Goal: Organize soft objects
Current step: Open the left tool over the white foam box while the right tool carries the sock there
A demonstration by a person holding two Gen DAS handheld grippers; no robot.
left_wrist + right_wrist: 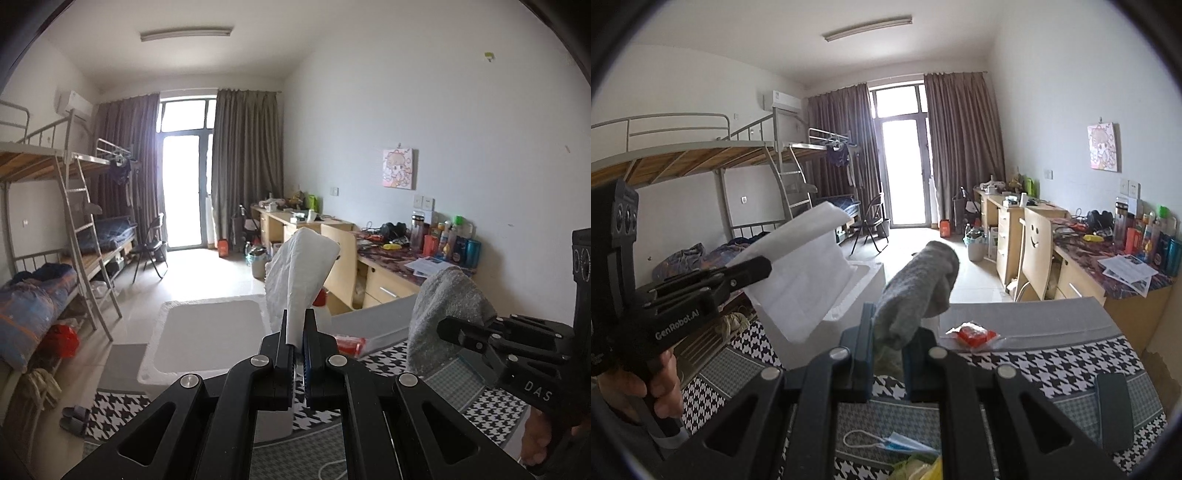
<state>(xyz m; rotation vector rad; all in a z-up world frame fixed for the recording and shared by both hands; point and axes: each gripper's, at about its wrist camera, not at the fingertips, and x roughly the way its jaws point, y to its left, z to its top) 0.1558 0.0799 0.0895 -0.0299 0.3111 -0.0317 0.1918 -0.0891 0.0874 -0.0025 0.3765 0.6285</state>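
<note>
Cloths both lifted — my left gripper (pixel 294 334) clenches the white cloth (pixel 301 271), right gripper (pixel 888 332) the grey towel (pixel 918 286) — white foam box (pixel 866 286) awaits them.

White cloth (pixel 301 273), grey towel (pixel 919 288), b&w houndstooth mat (pixel 1052 365), white foam box (pixel 207 332), red packet (pixel 973 334).

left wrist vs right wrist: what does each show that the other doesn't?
Left wrist only: grey slippers on the floor beside the rug, and a red bag under the bunk.
Right wrist only: a blue face mask on the rug, and the smiley face on the wooden chair.
Both: the left gripper shut on a white cloth, the right gripper shut on a grey cloth, the white box, and the red packet.
</note>
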